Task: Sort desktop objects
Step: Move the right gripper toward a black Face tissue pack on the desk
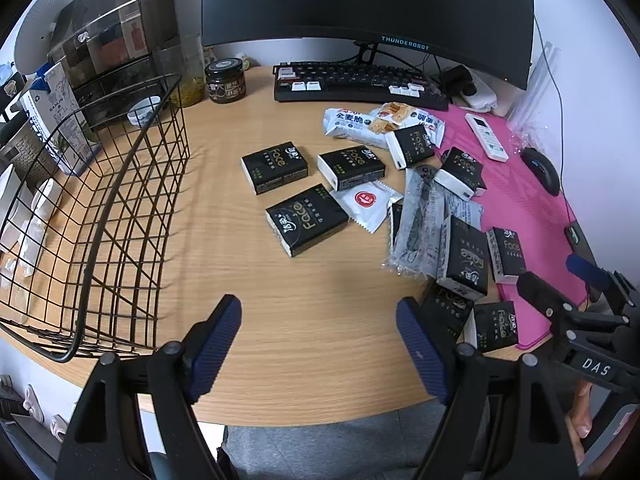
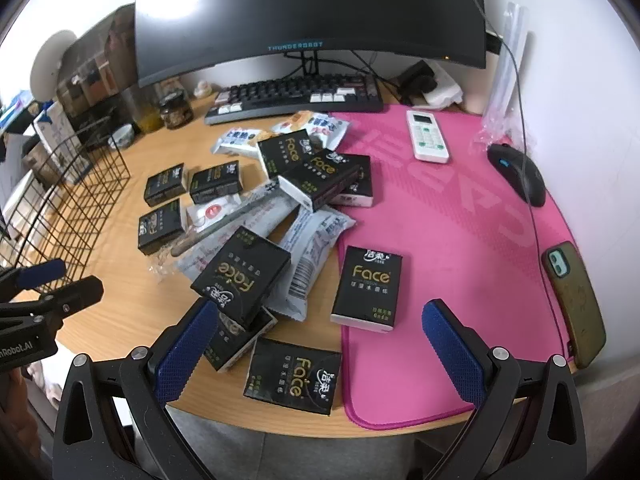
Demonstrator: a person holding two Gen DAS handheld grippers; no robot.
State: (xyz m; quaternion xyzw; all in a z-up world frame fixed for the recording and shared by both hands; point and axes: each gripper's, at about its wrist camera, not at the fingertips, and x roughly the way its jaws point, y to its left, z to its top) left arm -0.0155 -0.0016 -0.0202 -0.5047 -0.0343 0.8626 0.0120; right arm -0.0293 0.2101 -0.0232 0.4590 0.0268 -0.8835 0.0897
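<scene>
Both claws spread wide and empty over a cluttered wooden counter; nothing is sorted yet.

The left claw hangs above bare wood beside the black wire basket; the right claw hovers over overlapping black "Face" tissue packs. These lie heaped with clear plastic wrappers and white snack bags between basket and pink desk mat. Closing on the tilted top pack could pinch a wrapper too, or push a near-edge pack off the counter.
</scene>
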